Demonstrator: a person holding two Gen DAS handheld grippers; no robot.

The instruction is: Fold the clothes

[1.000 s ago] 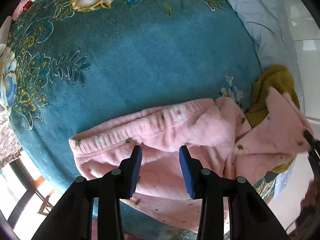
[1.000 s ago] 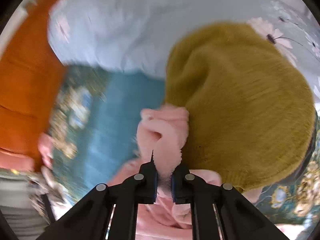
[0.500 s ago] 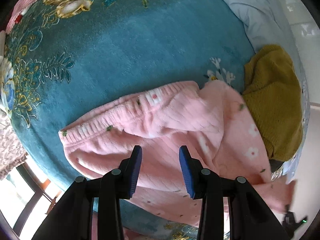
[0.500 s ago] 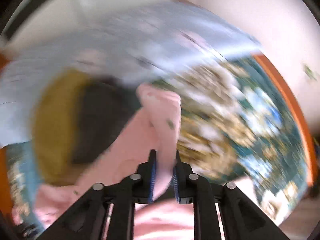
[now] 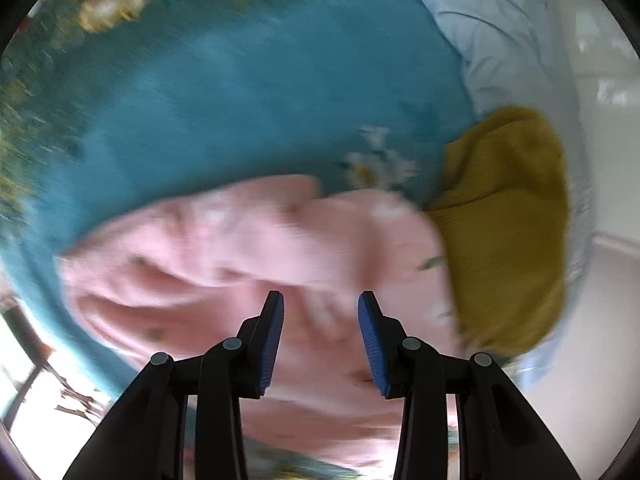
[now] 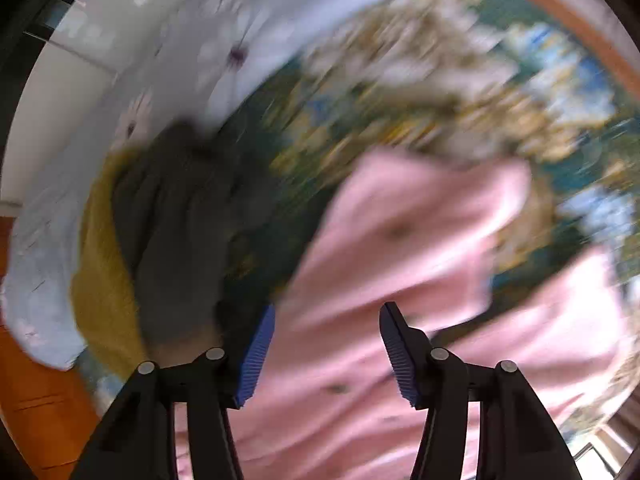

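Pink fleece trousers (image 5: 248, 248) with small flower prints lie spread on a teal floral blanket (image 5: 224, 92). My left gripper (image 5: 320, 304) hovers over their middle, jaws apart, nothing pinched between them. In the right wrist view a trouser leg (image 6: 404, 232) stretches away over the blanket's flower border (image 6: 420, 92). My right gripper (image 6: 326, 316) stands above that leg. Its jaws are opening, and the pads no longer press on the fabric. Both views are blurred by motion.
A mustard knit garment (image 5: 508, 220) lies right of the trousers, with a dark grey garment (image 6: 176, 232) on it. A pale blue sheet (image 5: 492, 20) covers the bed's far side. White floor (image 5: 600, 280) and an orange wooden edge (image 6: 36, 392) border the bed.
My right gripper swung the pinched trouser leg off the mustard garment, laid it over the blanket's flowered part and let go. My left gripper slid along the trousers, jaws unchanged.
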